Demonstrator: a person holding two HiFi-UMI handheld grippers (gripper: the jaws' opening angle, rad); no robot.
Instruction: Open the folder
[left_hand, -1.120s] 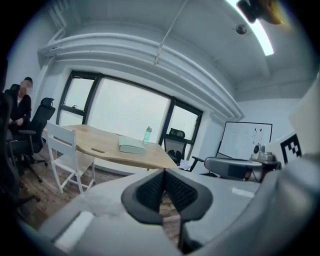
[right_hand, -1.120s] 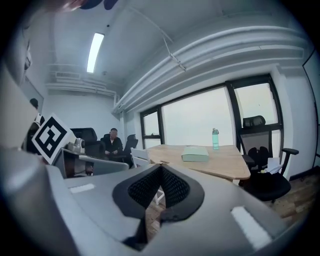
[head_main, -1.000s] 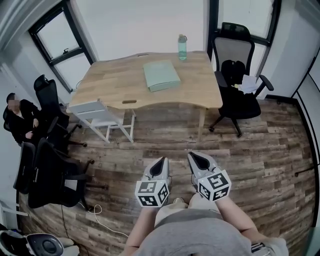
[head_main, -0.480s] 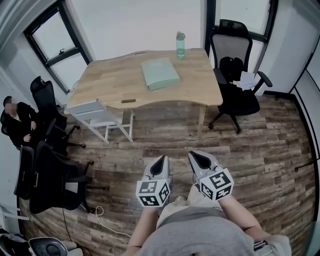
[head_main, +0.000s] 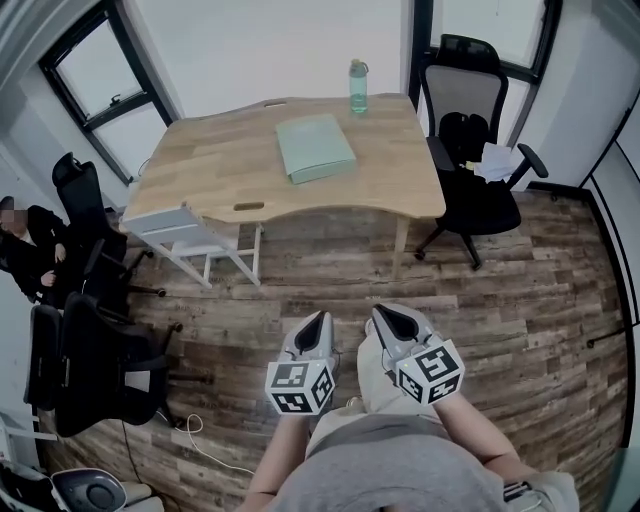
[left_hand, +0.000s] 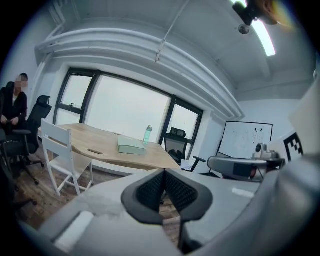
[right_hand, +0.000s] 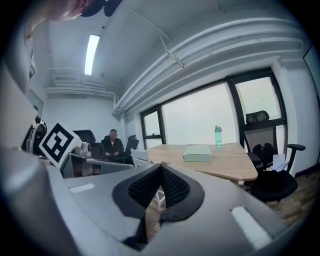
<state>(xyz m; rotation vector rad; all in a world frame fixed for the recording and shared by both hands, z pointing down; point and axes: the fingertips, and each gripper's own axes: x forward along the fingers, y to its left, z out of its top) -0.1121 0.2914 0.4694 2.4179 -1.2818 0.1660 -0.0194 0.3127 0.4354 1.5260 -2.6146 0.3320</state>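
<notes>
Left claw (head_main: 318, 322) and right claw (head_main: 388, 318) hang shut, empty — closed folder (head_main: 315, 147) lies on table (head_main: 220, 160) well ahead.

The right tool (right_hand: 161, 169) has its jaws pressed together, empty. Well beyond, a green folder (right_hand: 197, 153) lies on the desk (right_hand: 227, 167), with a bottle (right_hand: 218, 136) behind it.

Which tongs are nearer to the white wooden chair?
Left. The left tongs hang below and right of the white wooden chair in the head view; the right tongs are farther right.
</notes>
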